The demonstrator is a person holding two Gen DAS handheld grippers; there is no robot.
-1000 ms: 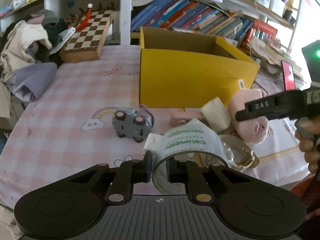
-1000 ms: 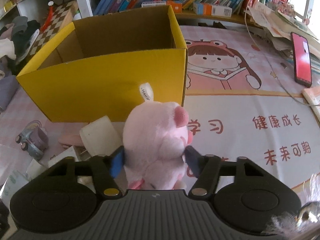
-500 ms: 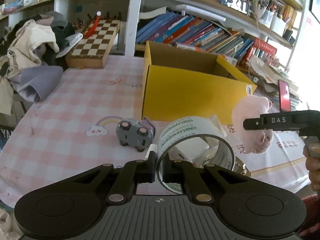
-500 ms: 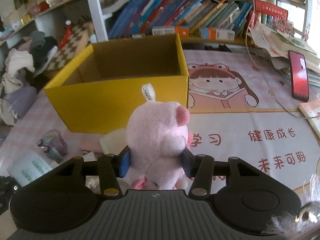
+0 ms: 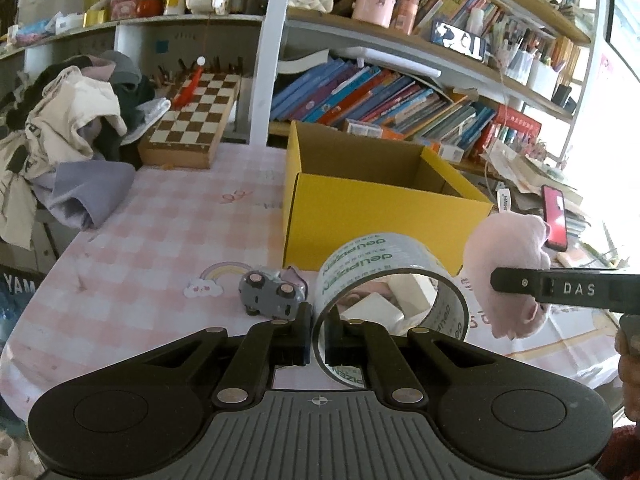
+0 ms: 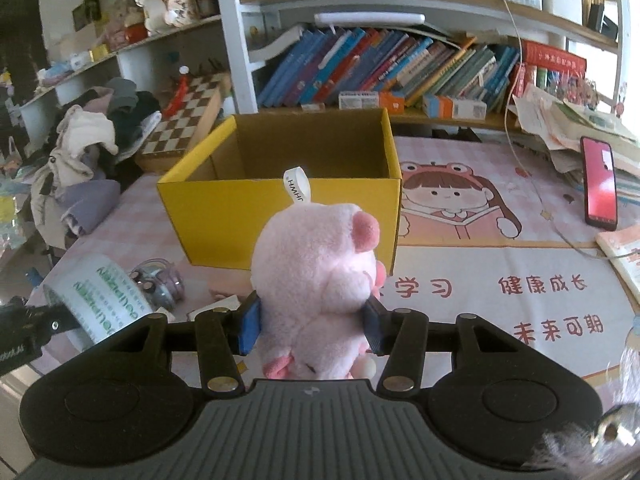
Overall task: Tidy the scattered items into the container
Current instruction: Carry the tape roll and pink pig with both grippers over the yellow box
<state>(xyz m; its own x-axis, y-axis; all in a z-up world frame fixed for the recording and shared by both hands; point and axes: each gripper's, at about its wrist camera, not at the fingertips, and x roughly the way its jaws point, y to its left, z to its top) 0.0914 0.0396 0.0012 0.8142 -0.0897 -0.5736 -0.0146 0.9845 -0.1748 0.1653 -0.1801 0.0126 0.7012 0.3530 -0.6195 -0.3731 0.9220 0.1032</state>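
Grippers both loaded: left gripper (image 5: 318,334) pinched tape roll (image 5: 384,260) wall; right gripper (image 6: 312,326) clamped pink plush pig (image 6: 316,264), near yellow box (image 6: 280,216).

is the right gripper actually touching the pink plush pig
Touching. The right wrist view shows the right gripper with both blue pads pressed into the sides of the pink plush pig, denting its fur.
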